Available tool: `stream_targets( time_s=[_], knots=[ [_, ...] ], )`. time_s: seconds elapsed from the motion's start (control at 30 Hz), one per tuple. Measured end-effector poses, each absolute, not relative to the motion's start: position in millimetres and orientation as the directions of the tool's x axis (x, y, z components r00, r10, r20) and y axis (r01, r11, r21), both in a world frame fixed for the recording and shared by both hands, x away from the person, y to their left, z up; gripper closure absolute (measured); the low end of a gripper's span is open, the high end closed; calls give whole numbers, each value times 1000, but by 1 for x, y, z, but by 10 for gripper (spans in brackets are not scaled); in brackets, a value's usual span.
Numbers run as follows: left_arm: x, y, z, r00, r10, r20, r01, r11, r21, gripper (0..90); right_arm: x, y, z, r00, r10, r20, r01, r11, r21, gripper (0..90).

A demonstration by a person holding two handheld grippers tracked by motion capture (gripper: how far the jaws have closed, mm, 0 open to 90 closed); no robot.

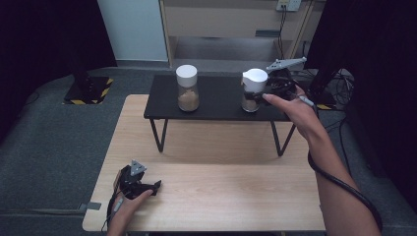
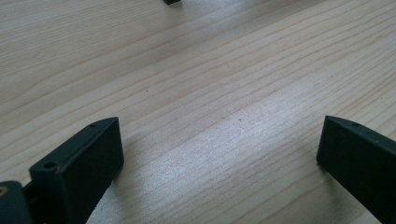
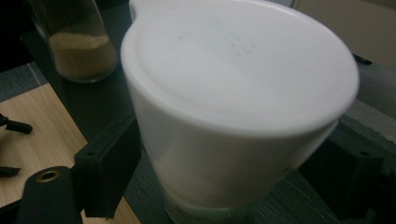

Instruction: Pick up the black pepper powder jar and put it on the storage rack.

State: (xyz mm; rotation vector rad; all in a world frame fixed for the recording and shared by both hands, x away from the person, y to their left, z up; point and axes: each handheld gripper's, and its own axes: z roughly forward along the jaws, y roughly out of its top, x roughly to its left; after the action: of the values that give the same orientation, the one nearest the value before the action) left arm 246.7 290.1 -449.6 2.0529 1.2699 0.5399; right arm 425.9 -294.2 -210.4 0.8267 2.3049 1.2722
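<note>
Straddling the white-capped jar (image 1: pixel 253 89) on the black shelf (image 1: pixel 216 105), your right gripper's (image 1: pixel 268 93) jaws stand apart; close firmly next.

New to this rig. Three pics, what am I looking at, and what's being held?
No robot arm here: a person holds a two-jaw gripper in each hand. The high view looks down from above the person's side of the wooden table. Each of the other two pictures comes from a camera riding on one gripper.

The left gripper rests on the table, jaws wide open with nothing between them.

On the black shelf stand two jars of brown powder. The right gripper has its jaws around the right jar's white lid; whether they press on it I cannot tell. The left jar stands apart, untouched.
</note>
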Motion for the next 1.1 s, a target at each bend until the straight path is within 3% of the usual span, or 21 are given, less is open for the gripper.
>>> stream_targets(
  time_s=[1.1],
  knots=[
    [247, 290, -449, 445, 895, 6, 626, -316, 713, 0, 410, -310, -209, -756, 652, -57, 317, 440, 840, 91]
  ],
)
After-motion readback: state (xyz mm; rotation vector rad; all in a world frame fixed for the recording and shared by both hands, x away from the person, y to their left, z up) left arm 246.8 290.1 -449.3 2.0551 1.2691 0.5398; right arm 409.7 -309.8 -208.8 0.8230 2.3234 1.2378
